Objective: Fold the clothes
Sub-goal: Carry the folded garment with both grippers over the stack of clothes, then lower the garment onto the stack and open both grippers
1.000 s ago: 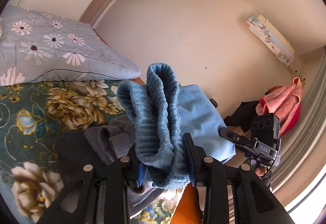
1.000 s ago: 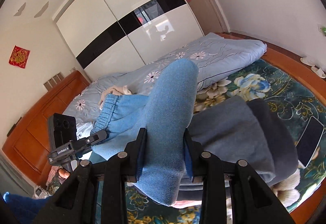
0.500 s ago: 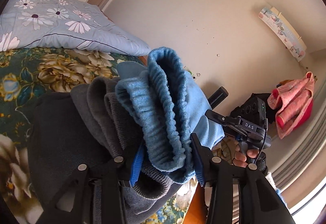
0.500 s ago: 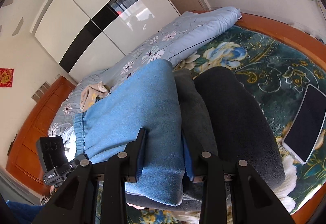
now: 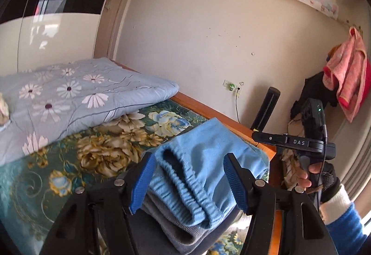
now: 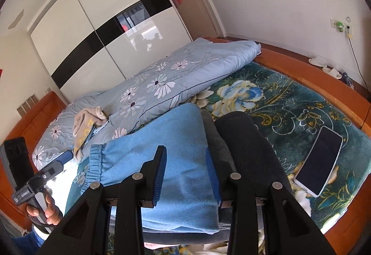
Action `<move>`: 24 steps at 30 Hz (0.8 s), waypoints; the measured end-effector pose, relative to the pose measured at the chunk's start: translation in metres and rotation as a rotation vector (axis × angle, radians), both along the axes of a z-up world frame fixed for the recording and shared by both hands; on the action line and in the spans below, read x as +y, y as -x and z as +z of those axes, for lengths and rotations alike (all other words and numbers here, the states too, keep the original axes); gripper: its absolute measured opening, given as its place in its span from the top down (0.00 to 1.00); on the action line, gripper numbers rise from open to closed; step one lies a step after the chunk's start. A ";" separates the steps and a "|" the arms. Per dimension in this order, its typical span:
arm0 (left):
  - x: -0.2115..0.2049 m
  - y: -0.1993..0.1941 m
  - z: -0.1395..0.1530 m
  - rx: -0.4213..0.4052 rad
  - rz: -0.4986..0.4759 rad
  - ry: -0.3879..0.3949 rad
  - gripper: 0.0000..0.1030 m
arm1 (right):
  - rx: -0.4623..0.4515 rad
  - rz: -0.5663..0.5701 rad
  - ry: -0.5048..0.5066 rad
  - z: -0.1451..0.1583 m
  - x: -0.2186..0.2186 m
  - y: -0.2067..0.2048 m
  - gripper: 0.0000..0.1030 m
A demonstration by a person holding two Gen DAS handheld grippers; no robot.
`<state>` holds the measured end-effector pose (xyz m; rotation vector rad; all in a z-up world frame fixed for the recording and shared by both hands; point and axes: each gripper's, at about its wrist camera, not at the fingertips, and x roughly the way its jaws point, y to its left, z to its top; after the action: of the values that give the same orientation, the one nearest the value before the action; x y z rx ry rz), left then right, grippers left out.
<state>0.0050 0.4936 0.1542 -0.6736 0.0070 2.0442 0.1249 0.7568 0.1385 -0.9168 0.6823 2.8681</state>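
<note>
Blue fleece trousers (image 5: 208, 169), elastic waistband bunched, lie folded on grey clothes (image 5: 176, 229) on the floral bed (image 5: 69, 162); the left tool (image 5: 189, 182) stands open around them. From the right wrist, the right tool (image 6: 186, 176) is open too, straddling their smooth folded edge.

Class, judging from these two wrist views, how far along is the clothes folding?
Done: the blue garment lies folded on the dark folded clothes. In hand: nothing; the left gripper and right gripper straddle it, open. Left: the beige garment lies crumpled on the quilt.
</note>
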 end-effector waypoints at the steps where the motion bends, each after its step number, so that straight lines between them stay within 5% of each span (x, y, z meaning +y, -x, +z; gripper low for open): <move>1: 0.009 0.002 -0.002 0.002 -0.012 0.017 0.37 | -0.009 0.011 -0.022 0.000 -0.007 0.003 0.65; 8: 0.042 0.014 -0.044 -0.050 -0.030 0.137 0.37 | -0.083 0.042 -0.094 -0.020 -0.026 0.024 0.65; 12: 0.041 0.022 -0.065 -0.111 -0.028 0.136 0.37 | -0.075 0.028 -0.054 -0.034 -0.019 0.028 0.65; 24: 0.005 0.001 -0.046 -0.103 0.023 0.081 0.37 | 0.010 -0.018 -0.097 -0.011 -0.050 -0.010 0.65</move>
<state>0.0039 0.4986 0.1081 -0.8328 0.0224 2.0376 0.1350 0.7069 0.1274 -0.8795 0.5446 2.8628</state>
